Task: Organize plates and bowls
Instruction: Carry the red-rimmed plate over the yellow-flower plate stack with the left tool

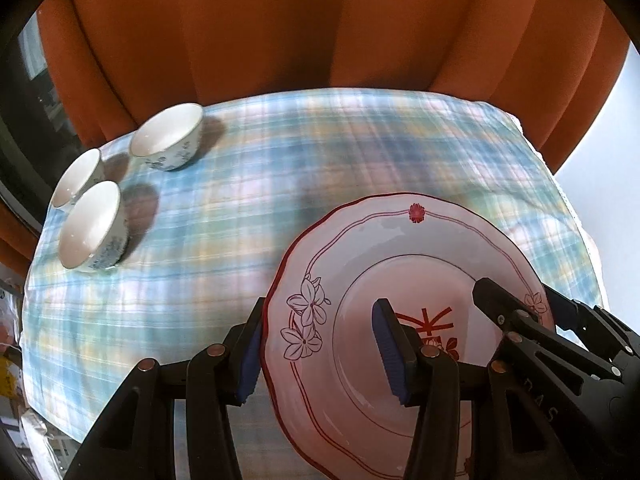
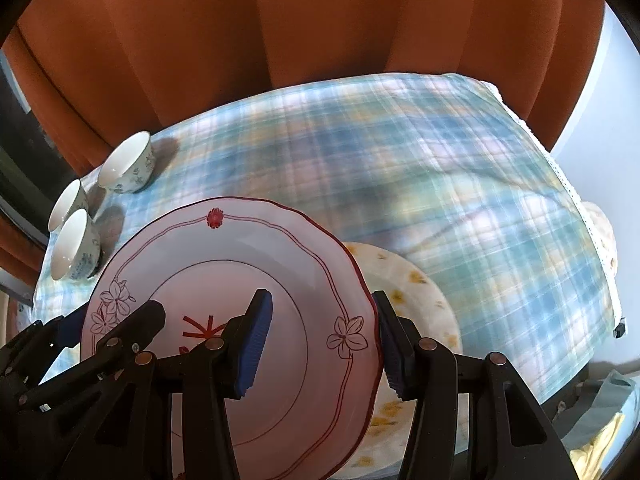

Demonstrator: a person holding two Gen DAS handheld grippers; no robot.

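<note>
Three white bowls (image 1: 166, 138) (image 1: 92, 226) (image 1: 78, 178) with blue flowers stand grouped at the far left corner of the table (image 1: 360, 152), well apart from your grippers. An orange curtain (image 1: 280, 24) hangs behind the far edge. The red-rimmed plate (image 1: 400, 276) sits between your grippers, its near portion cut off by the frame. In the right wrist view it overlaps a yellow-patterned plate (image 2: 416, 284), most of which is hidden. Your left gripper (image 1: 320, 344) spans the plate's left rim, jaws apart, one finger outside, one over the centre. Your right gripper (image 2: 324, 340) spans the right rim likewise, jaws apart. Contact of the pads cannot be confirmed.
</note>
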